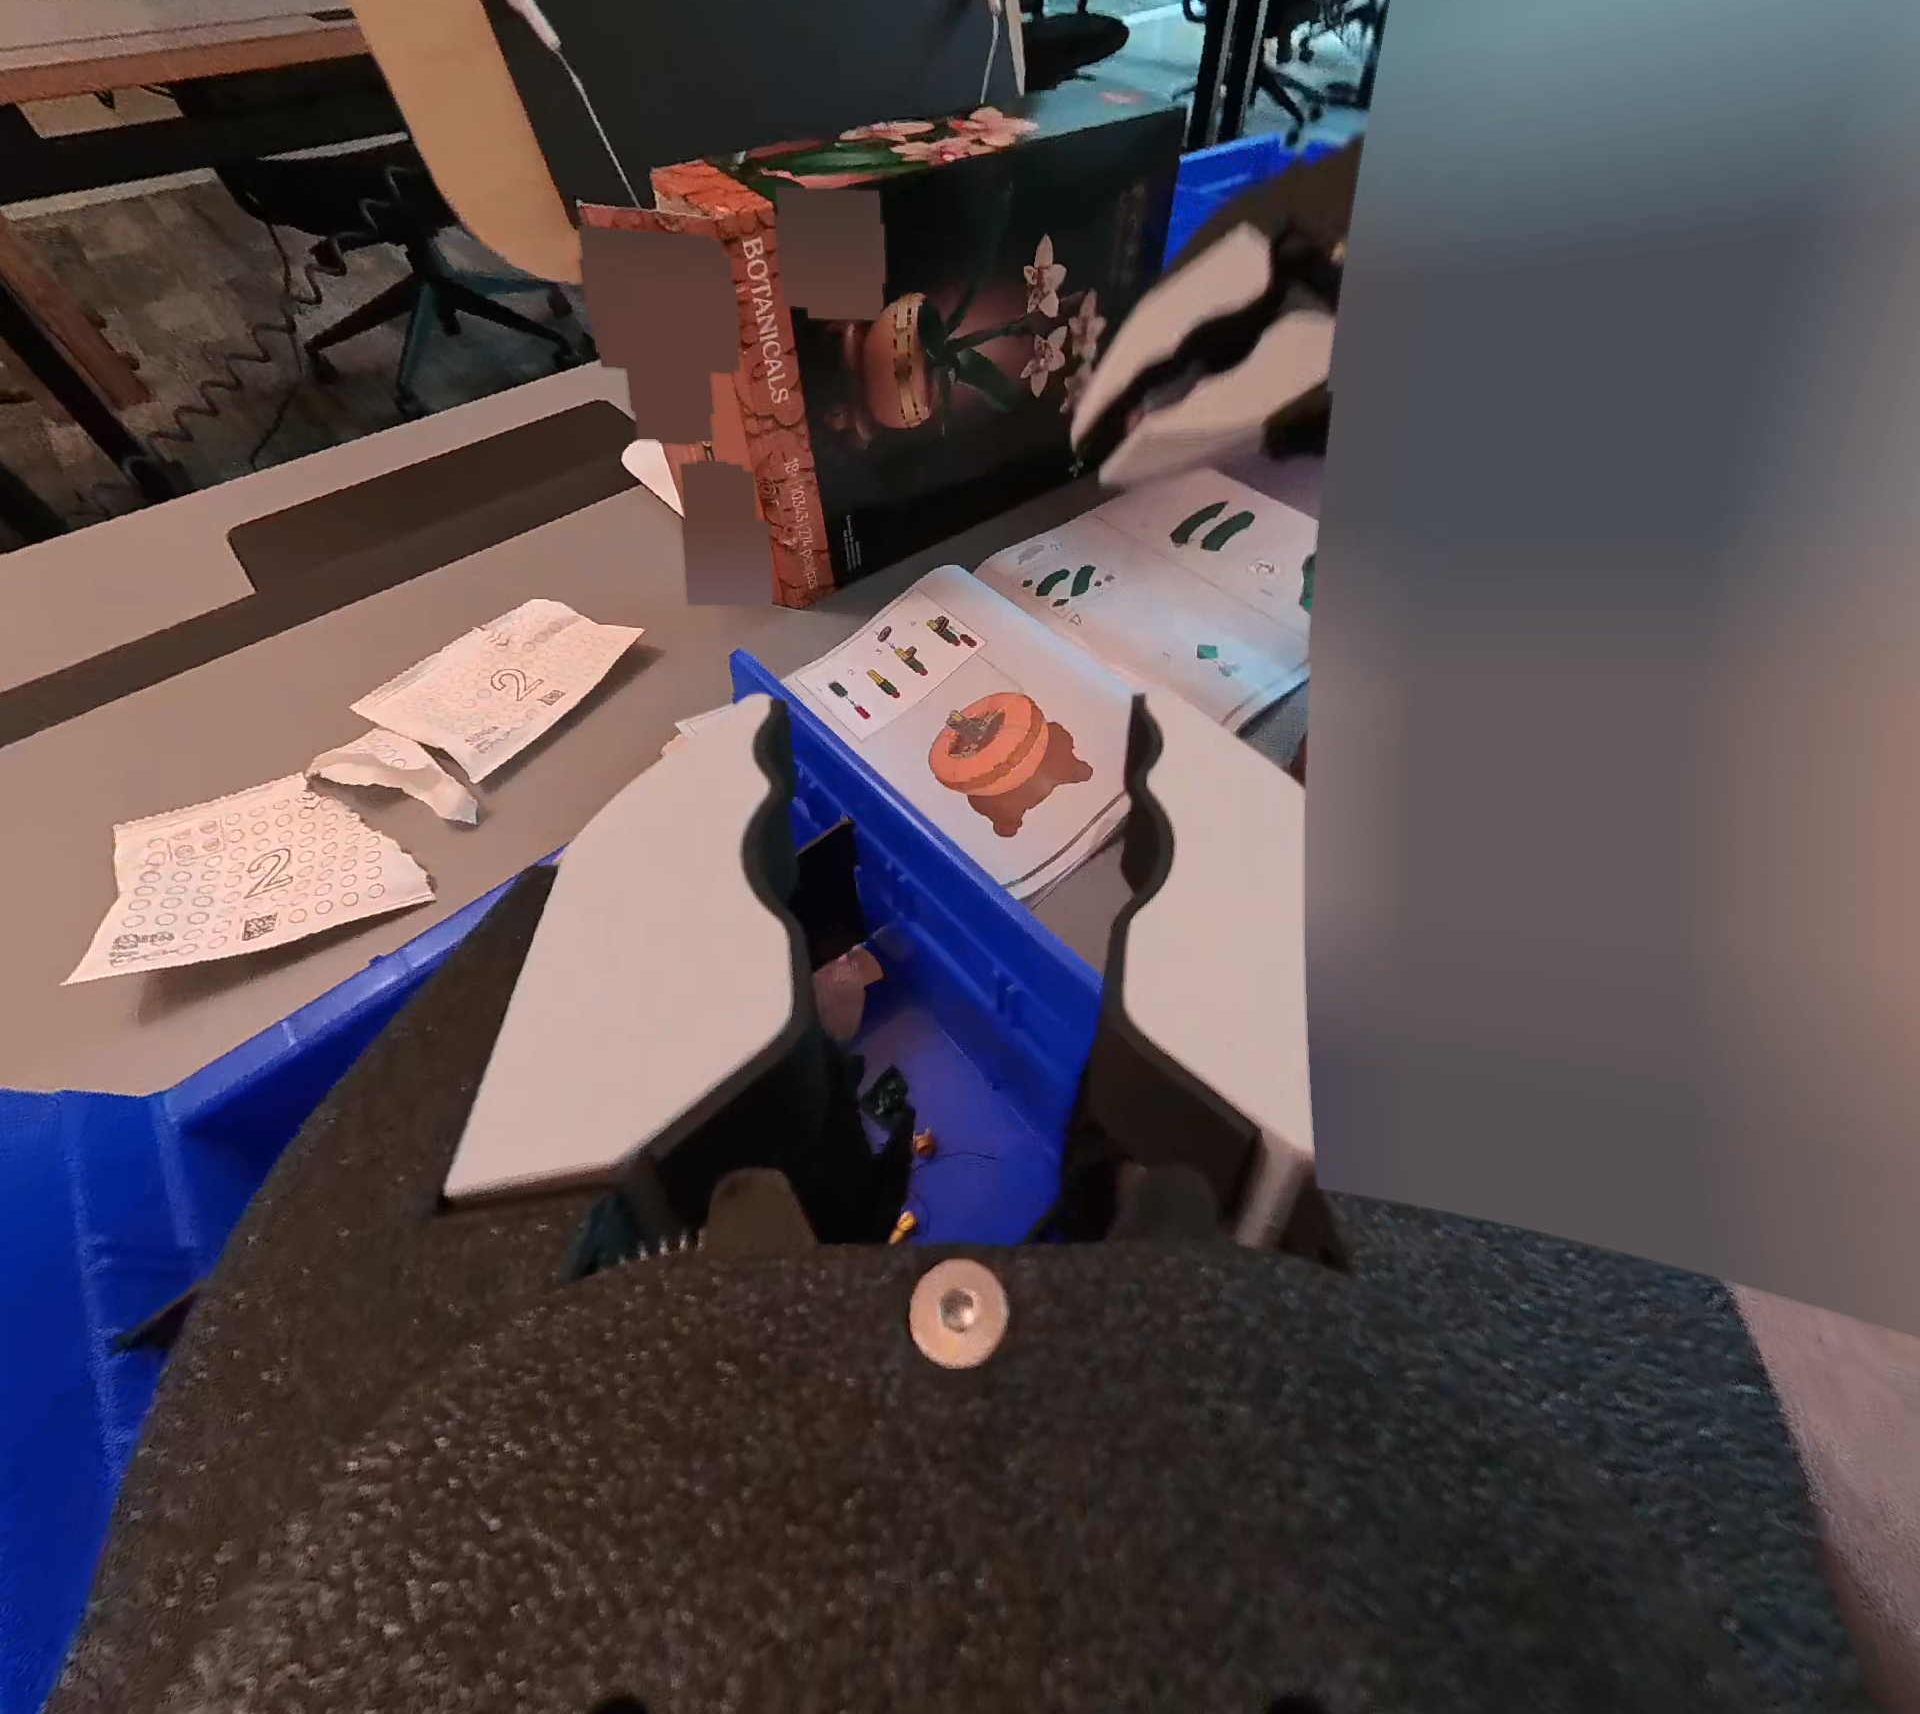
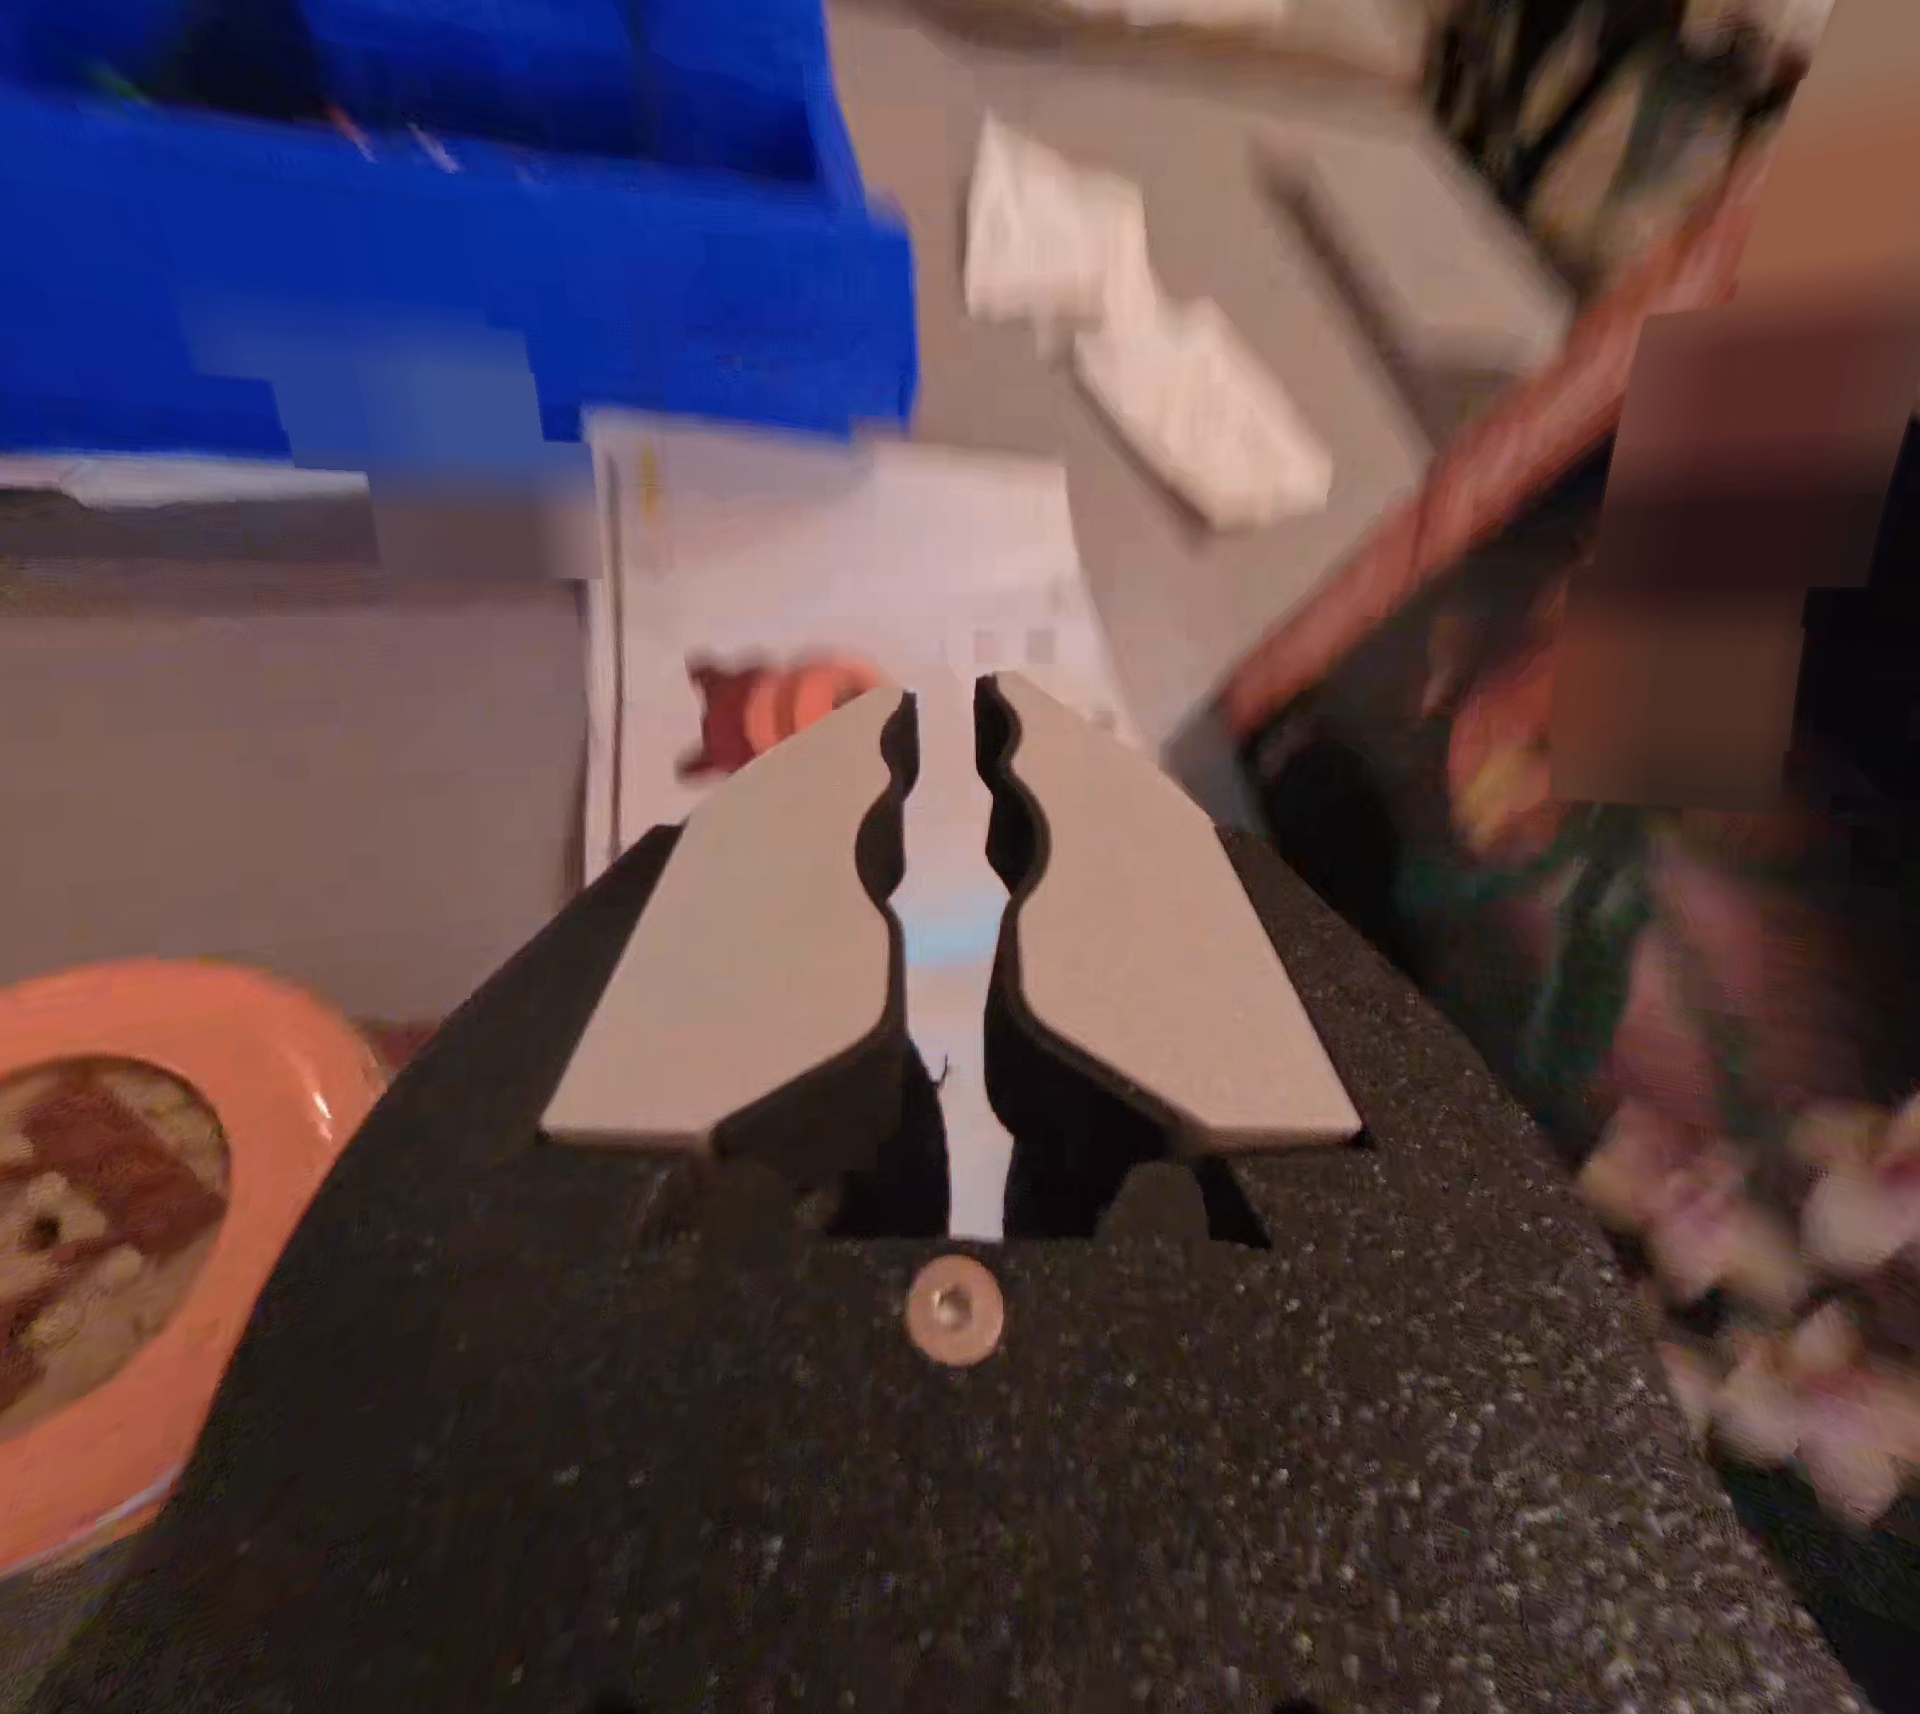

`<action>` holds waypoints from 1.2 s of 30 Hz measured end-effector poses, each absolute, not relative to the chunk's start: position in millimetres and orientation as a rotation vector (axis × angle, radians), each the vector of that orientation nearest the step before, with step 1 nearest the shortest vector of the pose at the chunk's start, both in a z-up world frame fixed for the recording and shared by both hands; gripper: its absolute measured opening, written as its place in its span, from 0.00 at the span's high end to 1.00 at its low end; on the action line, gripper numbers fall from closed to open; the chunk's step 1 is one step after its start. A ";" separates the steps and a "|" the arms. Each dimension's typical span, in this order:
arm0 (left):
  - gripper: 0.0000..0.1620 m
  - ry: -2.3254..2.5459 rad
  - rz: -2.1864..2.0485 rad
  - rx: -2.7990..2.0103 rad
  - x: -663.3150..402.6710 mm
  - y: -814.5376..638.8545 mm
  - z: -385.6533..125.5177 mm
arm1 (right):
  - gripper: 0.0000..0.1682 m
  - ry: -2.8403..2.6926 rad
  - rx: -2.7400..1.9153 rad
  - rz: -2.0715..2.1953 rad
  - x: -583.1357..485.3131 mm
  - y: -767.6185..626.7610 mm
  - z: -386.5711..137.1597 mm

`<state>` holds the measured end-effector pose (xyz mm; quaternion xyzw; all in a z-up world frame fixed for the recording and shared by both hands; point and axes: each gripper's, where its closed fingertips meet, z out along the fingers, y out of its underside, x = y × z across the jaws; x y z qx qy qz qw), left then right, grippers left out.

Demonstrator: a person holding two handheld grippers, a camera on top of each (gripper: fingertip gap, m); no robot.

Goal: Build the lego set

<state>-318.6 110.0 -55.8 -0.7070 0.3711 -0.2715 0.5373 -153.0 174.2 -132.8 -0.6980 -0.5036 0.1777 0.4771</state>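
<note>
Hovering over the deep blue plastic parts bin (image 1: 935,916), the left gripper (image 1: 951,719) has its jaws spread wide and empty, with small loose pieces, some gold-coloured, scattered on the bin floor beneath. The right gripper (image 2: 945,698) hangs above the open white instruction booklet (image 2: 831,542), its jaws drawn to a narrow slit with nothing visible between them; its view is heavily smeared, so fine detail there cannot be told. The task's own thing, the partly built round orange lego pot (image 2: 125,1176), sits at the lower left of the right wrist view, near that gripper. The chief risk, as I judge it, lies in the bin: the pieces are tiny and lie low against the walls, so wide jaws could nudge them aside or pinch one askew. A fast sweep of the right gripper might also knock the pot or ruffle the booklet. All this rests on a grey tabletop (image 1: 312,542), which also carries torn white paper parts bags (image 1: 270,885) and the dark flower-printed set box (image 1: 935,334). Beyond stand office desks, rolling chairs and dark partitions.
</note>
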 end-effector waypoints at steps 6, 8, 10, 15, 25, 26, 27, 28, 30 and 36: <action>0.62 0.733 -0.661 -1.617 -315.6 115.9 -46.7 | 0.95 -1.270 -2.054 0.369 -142.9 154.1 -230.4; 0.64 0.705 -0.658 -1.606 -314.2 117.1 -45.3 | 0.97 -1.283 -2.038 0.359 -141.4 151.3 -238.7; 0.64 0.696 -0.665 -1.599 -311.1 116.9 -45.0 | 0.98 -1.268 -2.003 0.443 -137.7 148.0 -239.8; 0.68 0.632 -0.703 -1.534 -292.9 120.3 -40.3 | 0.99 -1.356 -1.908 0.550 -105.3 138.9 -239.4; 0.73 0.923 -0.292 -1.571 -263.7 143.3 -75.7 | 0.96 -1.170 -2.036 0.405 -87.9 148.8 -231.6; 0.73 0.958 -0.267 -1.565 -261.5 144.9 -78.8 | 0.98 -1.170 -2.084 0.399 -87.3 147.4 -240.2; 0.73 0.985 -0.247 -1.560 -260.2 147.0 -81.1 | 0.99 -1.138 -2.068 0.425 -91.6 147.6 -238.7; 0.72 1.001 -0.233 -1.549 -259.8 149.3 -81.2 | 1.00 -1.131 -2.068 0.414 -92.7 147.5 -239.1; 0.72 0.980 -0.203 -1.507 -261.9 154.4 -69.0 | 0.97 -1.154 -2.058 0.331 -90.9 148.1 -237.2; 0.99 0.999 -0.495 -1.543 -192.7 106.8 -31.0 | 1.00 -1.089 -1.950 0.500 -84.3 163.4 -198.8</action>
